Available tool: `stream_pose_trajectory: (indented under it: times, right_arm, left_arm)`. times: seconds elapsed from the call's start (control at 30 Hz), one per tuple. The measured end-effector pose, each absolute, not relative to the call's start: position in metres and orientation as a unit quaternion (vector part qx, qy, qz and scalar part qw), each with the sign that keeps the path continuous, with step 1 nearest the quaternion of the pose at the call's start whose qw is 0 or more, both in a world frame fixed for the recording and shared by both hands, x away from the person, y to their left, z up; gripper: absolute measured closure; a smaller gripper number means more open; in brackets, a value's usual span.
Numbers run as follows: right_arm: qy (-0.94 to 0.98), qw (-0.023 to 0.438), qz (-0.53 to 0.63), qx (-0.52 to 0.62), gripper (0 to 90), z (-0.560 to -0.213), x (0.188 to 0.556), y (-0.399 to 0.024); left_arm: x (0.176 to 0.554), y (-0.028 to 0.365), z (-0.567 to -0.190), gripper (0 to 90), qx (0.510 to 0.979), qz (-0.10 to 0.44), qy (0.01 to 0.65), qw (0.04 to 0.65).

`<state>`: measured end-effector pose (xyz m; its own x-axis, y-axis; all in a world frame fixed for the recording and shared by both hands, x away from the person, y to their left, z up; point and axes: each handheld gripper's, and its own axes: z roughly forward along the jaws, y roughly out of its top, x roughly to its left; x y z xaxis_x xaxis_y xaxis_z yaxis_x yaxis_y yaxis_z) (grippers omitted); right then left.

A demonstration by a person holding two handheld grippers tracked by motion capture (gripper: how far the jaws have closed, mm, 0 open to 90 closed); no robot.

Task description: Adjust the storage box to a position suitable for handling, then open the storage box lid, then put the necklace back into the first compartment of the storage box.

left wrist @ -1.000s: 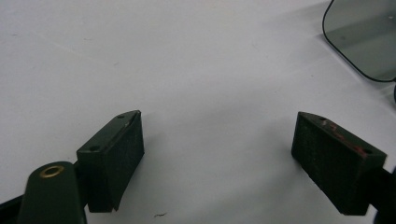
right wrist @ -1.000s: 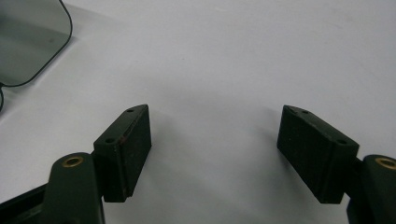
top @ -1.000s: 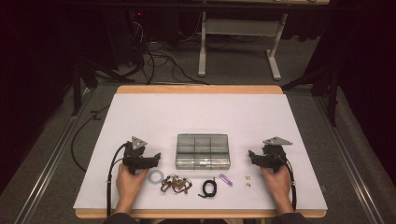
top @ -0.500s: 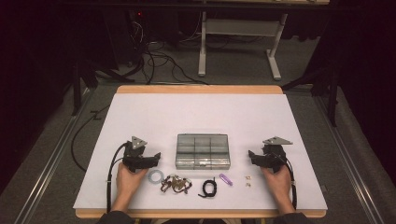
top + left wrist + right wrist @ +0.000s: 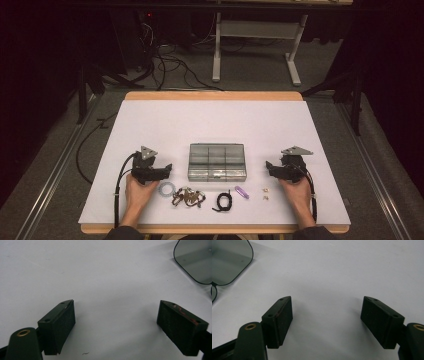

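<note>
High view: a clear compartment box (image 5: 217,161) sits at the middle of the white table (image 5: 215,120), lid shut, its dividers showing through; no label or writing can be read on it. Along the table's near edge, in front of the box, lie a pale ring (image 5: 165,189), a tangle of brownish metal pieces (image 5: 188,197), a coiled black cord (image 5: 224,201), a small purple piece (image 5: 241,191) and two tiny pale bits (image 5: 265,193). The left gripper (image 5: 165,170) rests on the table just left of the box, the right gripper (image 5: 269,167) just right of it, each in a hand. Both gripper views show their jaws spread wide with bare table between them, holding nothing, with a rounded corner of the box at the frame's edge.
</note>
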<state>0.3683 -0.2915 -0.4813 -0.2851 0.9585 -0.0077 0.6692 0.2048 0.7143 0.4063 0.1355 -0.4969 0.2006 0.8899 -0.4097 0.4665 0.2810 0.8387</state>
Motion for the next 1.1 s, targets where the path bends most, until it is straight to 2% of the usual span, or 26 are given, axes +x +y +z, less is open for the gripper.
stream_pose_trajectory:
  times: [0.2,0.37,0.6,0.87,1.1]
  right_arm:
    - [0.728,0.229,0.332,0.555,27.7,-0.479,0.366,-0.297]
    - [0.725,0.236,0.354,0.542,33.1,-0.472,0.359,-0.297]
    - [0.726,0.204,0.398,0.523,47.3,-0.472,0.352,-0.298]
    - [0.727,0.219,0.408,0.507,57.0,-0.468,0.343,-0.29]
    - [0.742,0.197,0.409,0.494,69.9,-0.469,0.338,-0.284]
  left_arm:
    - [0.404,0.138,-0.493,15.5,0.556,0.194,0.601,0.54]
    - [0.4,0.136,-0.489,16.5,0.553,0.186,0.595,0.552]
    - [0.391,0.132,-0.484,27.1,0.557,0.178,0.571,0.576]
    - [0.38,0.129,-0.475,39.6,0.563,0.157,0.556,0.591]
    - [0.373,0.124,-0.472,49.4,0.573,0.134,0.541,0.601]
